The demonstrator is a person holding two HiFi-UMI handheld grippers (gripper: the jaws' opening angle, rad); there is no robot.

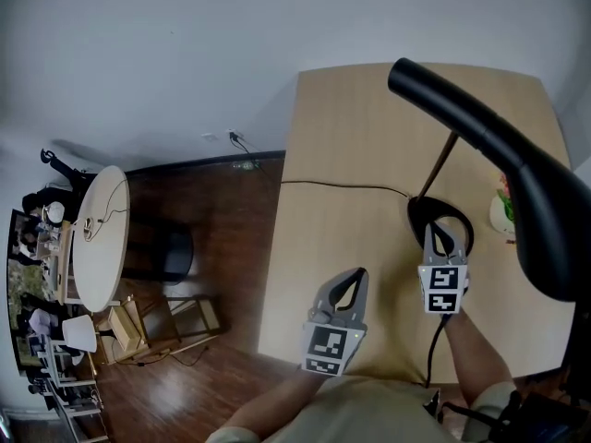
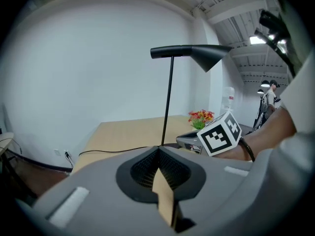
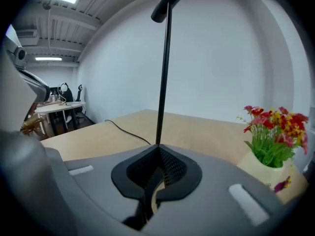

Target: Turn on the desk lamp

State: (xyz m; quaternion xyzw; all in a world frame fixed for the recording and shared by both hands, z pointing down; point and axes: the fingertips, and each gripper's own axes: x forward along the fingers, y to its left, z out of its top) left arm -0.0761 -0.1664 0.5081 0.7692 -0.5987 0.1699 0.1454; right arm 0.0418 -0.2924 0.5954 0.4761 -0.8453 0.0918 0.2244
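The black desk lamp stands on the wooden desk point(image 1: 342, 118). Its long shade point(image 1: 480, 127) reaches over the desk, a thin pole point(image 1: 439, 169) runs down to the round base point(image 1: 417, 212), and no glow shows from it. My right gripper point(image 1: 440, 231) is shut, its tips over the base right in front of the pole point(image 3: 163, 82). My left gripper point(image 1: 355, 277) is shut too and holds nothing; it hovers over bare desk left of the base. From the left gripper view I see the shade point(image 2: 206, 55), the pole point(image 2: 169, 102) and the right gripper's marker cube point(image 2: 221, 134).
The lamp's black cable point(image 1: 342, 187) runs left across the desk to the edge. A white pot of red and yellow flowers point(image 3: 273, 132) stands right of the base. Left of the desk lies dark wood floor with a round white table point(image 1: 97, 238) and chairs.
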